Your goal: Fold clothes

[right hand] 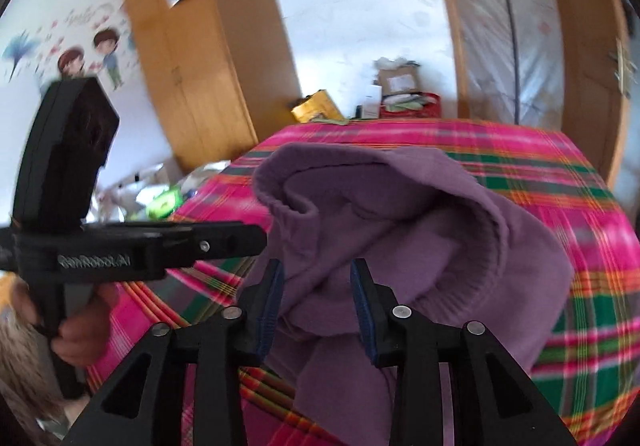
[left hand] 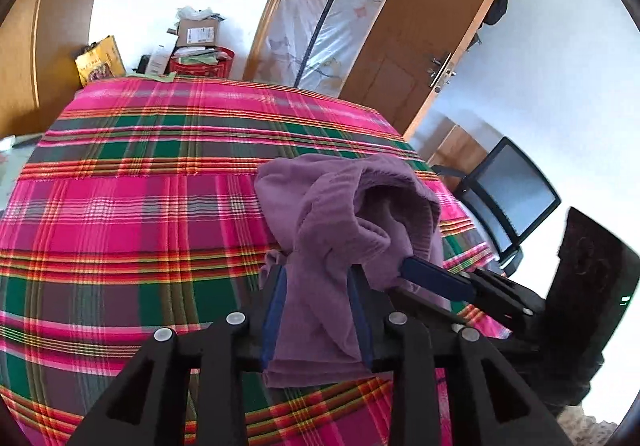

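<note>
Purple garment [left hand: 352,214], just one, hangs bunched above the near right part of the one plaid bedspread [left hand: 140,174], lifted by both your tools. Your left gripper [left hand: 318,274] has its two blue pads [left hand: 276,306] pinching a fold of it; your right gripper [right hand: 318,270] likewise has its two pads [right hand: 362,302] closed against the cloth. Far behind the bed you have one cardboard box [left hand: 199,31], one red basket [left hand: 202,64] and one yellow bag [left hand: 100,60]
</note>
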Motion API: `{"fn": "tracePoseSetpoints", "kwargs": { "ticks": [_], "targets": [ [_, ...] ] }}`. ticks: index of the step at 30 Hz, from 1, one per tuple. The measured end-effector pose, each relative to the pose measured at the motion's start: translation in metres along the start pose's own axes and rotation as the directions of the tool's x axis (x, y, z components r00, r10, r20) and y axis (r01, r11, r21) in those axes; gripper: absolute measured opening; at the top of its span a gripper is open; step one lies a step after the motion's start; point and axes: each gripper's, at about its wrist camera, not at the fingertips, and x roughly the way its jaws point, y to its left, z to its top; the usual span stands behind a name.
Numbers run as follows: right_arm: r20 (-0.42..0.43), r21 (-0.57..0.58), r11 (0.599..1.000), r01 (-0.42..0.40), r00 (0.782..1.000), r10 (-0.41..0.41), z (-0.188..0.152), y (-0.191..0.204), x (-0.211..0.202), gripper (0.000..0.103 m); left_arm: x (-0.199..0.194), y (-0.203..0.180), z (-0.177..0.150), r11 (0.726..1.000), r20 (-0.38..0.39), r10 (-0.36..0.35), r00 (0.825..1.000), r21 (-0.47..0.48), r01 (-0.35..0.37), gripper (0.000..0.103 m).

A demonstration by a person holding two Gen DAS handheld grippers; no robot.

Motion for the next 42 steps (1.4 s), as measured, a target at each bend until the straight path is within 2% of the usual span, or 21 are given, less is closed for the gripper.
{"fn": "tracePoseSetpoints", "kwargs": {
  "ticks": [9, 11, 12, 13, 16, 20, 26, 30, 33, 37, 40, 42],
  "targets": [
    [-0.008, -0.016, 0.998, -0.064, 0.998, 0.064, 0.017, 0.005, 0.03, 0.041, -0.005, 0.008, 0.009, 0.998, -0.031, -0.013, 0.999, -0.055, 0.012, 0.036],
    [0.006, -0.011, 0.997, -0.079, 0.997, 0.079, 0.015, 0.008, 0.029, 0.034, -0.005, 0.01, 0.012, 0.997, -0.043, -0.031, 0.999, -0.077, 0.028, 0.037],
    [0.011, -0.01, 0.996, -0.087, 0.996, 0.087, 0.014, 0.009, 0.029, 0.027, -0.006, 0.011, 0.014, 0.995, -0.048, -0.039, 0.998, -0.09, 0.035, 0.039],
    [0.015, -0.008, 0.995, -0.094, 0.995, 0.095, 0.013, 0.011, 0.028, 0.015, -0.005, 0.012, 0.016, 0.994, -0.056, -0.037, 0.998, -0.1, 0.031, 0.04],
    [0.045, -0.009, 0.996, -0.088, 0.995, 0.089, 0.008, 0.017, 0.021, 0.01, -0.005, 0.009, 0.02, 0.995, -0.079, -0.037, 0.996, -0.1, 0.029, 0.04],
    [0.055, -0.016, 0.995, -0.101, 0.993, 0.102, -0.001, 0.028, 0.012, 0.01, -0.004, 0.003, 0.024, 0.996, -0.112, -0.036, 0.993, -0.086, 0.026, 0.041],
    [0.029, -0.04, 0.994, -0.106, 0.994, 0.108, -0.013, 0.036, 0.009, 0.01, -0.012, -0.01, 0.022, 1.0, -0.124, 0.002, 0.992, 0.001, -0.002, 0.041],
    [0.025, -0.06, 0.991, -0.121, 0.992, 0.122, -0.02, 0.046, 0.009, 0.01, -0.007, -0.021, 0.022, 0.994, -0.155, 0.077, 0.985, 0.092, -0.063, 0.041],
    [0.02, -0.064, 0.99, -0.129, 0.991, 0.13, -0.023, 0.051, 0.01, 0.01, 0.003, -0.031, 0.019, 0.976, -0.185, 0.131, 0.974, 0.197, -0.094, 0.041],
    [0.023, -0.059, 0.988, -0.14, 0.99, 0.142, -0.028, 0.056, 0.009, 0.01, 0.017, -0.045, 0.016, 0.932, -0.217, 0.206, 0.954, 0.341, -0.123, 0.041],
    [0.024, -0.058, 0.986, -0.153, 0.988, 0.155, -0.03, 0.059, 0.008, 0.01, 0.031, -0.04, 0.018, 0.935, -0.264, 0.224, 0.938, 0.329, -0.13, 0.041],
    [0.024, -0.06, 0.985, -0.163, 0.986, 0.164, -0.031, 0.06, 0.007, 0.01, 0.033, -0.033, 0.02, 0.948, -0.277, 0.208, 0.938, 0.293, -0.124, 0.041]
  ]
}}
